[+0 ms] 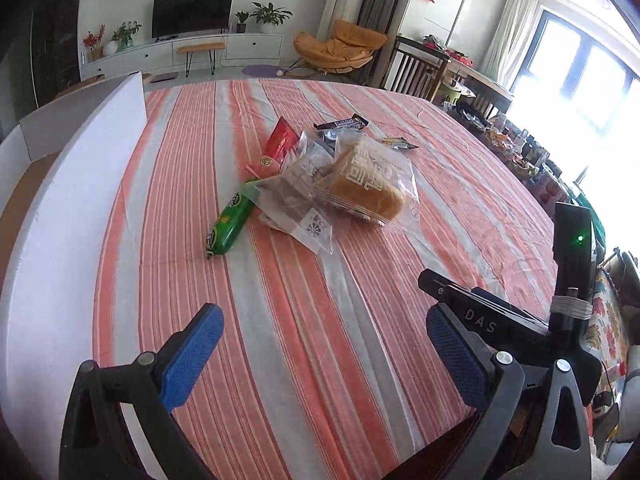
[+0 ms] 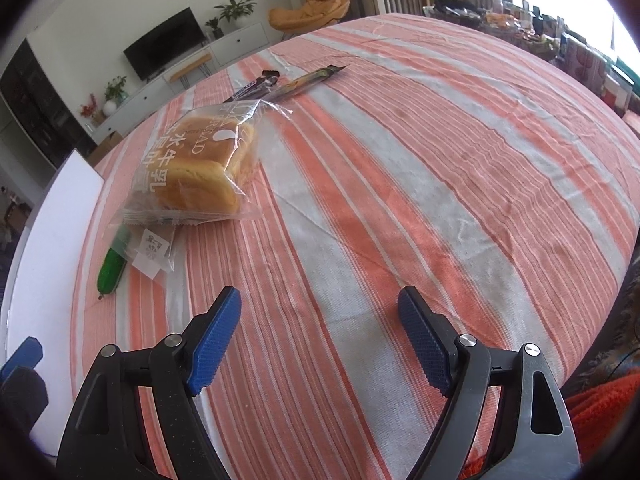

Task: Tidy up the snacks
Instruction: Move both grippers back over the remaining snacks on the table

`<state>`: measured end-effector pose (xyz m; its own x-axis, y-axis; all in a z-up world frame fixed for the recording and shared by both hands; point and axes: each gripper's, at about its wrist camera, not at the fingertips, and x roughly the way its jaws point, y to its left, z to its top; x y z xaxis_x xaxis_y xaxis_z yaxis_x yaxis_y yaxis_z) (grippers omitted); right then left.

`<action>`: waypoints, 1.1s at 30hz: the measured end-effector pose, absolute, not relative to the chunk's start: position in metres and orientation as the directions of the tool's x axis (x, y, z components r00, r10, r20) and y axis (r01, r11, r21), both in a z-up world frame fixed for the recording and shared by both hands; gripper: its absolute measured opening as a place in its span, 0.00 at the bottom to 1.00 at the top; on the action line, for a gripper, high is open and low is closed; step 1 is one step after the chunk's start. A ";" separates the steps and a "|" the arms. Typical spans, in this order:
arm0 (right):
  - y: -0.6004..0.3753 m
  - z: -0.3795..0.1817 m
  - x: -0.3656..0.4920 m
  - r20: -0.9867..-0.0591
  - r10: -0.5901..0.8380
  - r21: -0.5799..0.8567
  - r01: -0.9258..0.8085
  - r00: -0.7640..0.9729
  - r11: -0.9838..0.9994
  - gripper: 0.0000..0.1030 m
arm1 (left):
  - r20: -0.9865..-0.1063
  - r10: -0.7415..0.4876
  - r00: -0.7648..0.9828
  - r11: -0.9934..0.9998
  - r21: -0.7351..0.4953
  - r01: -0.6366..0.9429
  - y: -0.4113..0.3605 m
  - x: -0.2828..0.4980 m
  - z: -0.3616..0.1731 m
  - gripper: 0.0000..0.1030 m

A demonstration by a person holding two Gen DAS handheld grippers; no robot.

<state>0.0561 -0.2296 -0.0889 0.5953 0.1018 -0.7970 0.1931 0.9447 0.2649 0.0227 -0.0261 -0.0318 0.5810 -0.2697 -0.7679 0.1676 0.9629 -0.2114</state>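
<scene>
Orange-and-grey striped cloth (image 1: 360, 300) covered the table. At its left edge stood a white box (image 1: 80, 184). Beside it lay a green snack tube (image 1: 230, 222), then a red packet (image 1: 280, 144), clear bags and a bagged bread loaf (image 1: 366, 186) heaped together mid-table. Nearer, the left gripper (image 1: 324, 340) and right gripper (image 2: 320, 340) hovered, jaws wide apart, empty.

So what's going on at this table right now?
A person holds two blue-padded grippers over a table with a red-and-white striped cloth. The left gripper and the right gripper are both open and empty. Ahead lies an untouched pile of snacks: a clear bag of golden bread, a green wrapped tube, a red packet and a dark chocolate bar. Sorting hasn't started.
</scene>
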 end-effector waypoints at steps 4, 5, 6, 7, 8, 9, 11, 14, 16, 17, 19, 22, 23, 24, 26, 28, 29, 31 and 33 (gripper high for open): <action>-0.229 -0.089 0.057 -0.796 0.104 0.266 0.190 0.596 0.945 0.82 | -0.792 -0.209 0.574 0.977 -0.137 0.166 -0.033 0.027 -0.056 0.98; -0.228 -0.089 0.057 -0.797 0.102 0.263 0.190 0.595 0.946 0.83 | -0.795 -0.198 0.573 0.979 -0.127 0.161 -0.033 0.028 -0.060 0.98; -0.228 -0.089 0.057 -0.798 0.101 0.261 0.190 0.595 0.947 0.83 | -0.799 -0.192 0.570 0.980 -0.125 0.155 -0.033 0.030 -0.065 0.98; -0.228 -0.089 0.057 -0.798 0.100 0.260 0.190 0.594 0.947 0.83 | -0.803 -0.190 0.565 0.981 -0.129 0.147 -0.030 0.032 -0.069 0.98; -0.228 -0.089 0.057 -0.798 0.099 0.259 0.190 0.594 0.947 0.83 | -0.807 -0.187 0.560 0.982 -0.131 0.139 -0.028 0.034 -0.075 0.98; -0.228 -0.089 0.057 -0.798 0.100 0.260 0.190 0.594 0.947 0.83 | -0.812 -0.182 0.554 0.983 -0.130 0.133 -0.026 0.037 -0.080 0.98; -0.228 -0.090 0.057 -0.798 0.099 0.259 0.190 0.594 0.947 0.83 | -0.815 -0.167 0.555 0.985 -0.111 0.134 -0.025 0.041 -0.090 0.98; -0.228 -0.090 0.057 -0.799 0.098 0.256 0.189 0.594 0.948 0.83 | -0.813 -0.140 0.565 0.986 -0.063 0.153 -0.029 0.042 -0.093 0.98; -0.228 -0.090 0.057 -0.799 0.098 0.256 0.189 0.593 0.948 0.83 | -0.811 -0.127 0.571 0.987 -0.044 0.157 -0.032 0.042 -0.095 1.00; -0.228 -0.090 0.057 -0.799 0.098 0.256 0.189 0.593 0.948 0.83 | -0.811 -0.119 0.573 0.987 -0.032 0.160 -0.033 0.042 -0.095 0.99; -0.228 -0.090 0.058 -0.800 0.097 0.255 0.189 0.592 0.948 0.83 | -0.811 -0.111 0.575 0.987 -0.021 0.160 -0.034 0.042 -0.095 1.00; -0.228 -0.091 0.059 -0.802 0.096 0.251 0.187 0.590 0.950 0.83 | -0.809 -0.105 0.578 0.987 -0.015 0.157 -0.034 0.040 -0.095 1.00; -0.228 -0.091 0.059 -0.803 0.097 0.250 0.184 0.588 0.950 0.84 | -0.810 -0.099 0.578 0.987 -0.009 0.158 -0.035 0.040 -0.095 1.00; -0.227 -0.091 0.060 -0.804 0.098 0.248 0.181 0.587 0.952 0.85 | -0.810 -0.096 0.579 0.987 -0.004 0.159 -0.036 0.040 -0.095 1.00; -0.225 -0.091 0.060 -0.808 0.090 0.234 0.178 0.582 0.956 0.85 | -0.809 -0.098 0.579 0.987 -0.005 0.160 -0.036 0.041 -0.095 1.00; -0.222 -0.091 0.062 -0.815 0.076 0.212 0.174 0.575 0.962 0.85 | -0.809 -0.099 0.579 0.987 -0.006 0.161 -0.036 0.042 -0.095 1.00; -0.220 -0.092 0.063 -0.819 0.067 0.198 0.170 0.570 0.965 0.86 | -0.809 -0.099 0.580 0.987 -0.006 0.162 -0.036 0.043 -0.096 1.00; -0.215 -0.093 0.065 -0.829 0.044 0.161 0.162 0.558 0.974 0.87 | -0.809 -0.099 0.580 0.987 -0.006 0.161 -0.036 0.043 -0.096 1.00; -0.209 -0.094 0.066 -0.838 0.010 0.115 0.159 0.545 0.981 0.88 | -0.808 -0.100 0.580 0.987 -0.006 0.162 -0.036 0.043 -0.096 1.00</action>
<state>0.0659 -0.2090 -0.0939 0.5450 0.0101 -0.8384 0.1588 0.9806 0.1151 0.0425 -0.0362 -0.0955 0.5801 -0.0998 -0.8084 0.1616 0.9868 -0.0059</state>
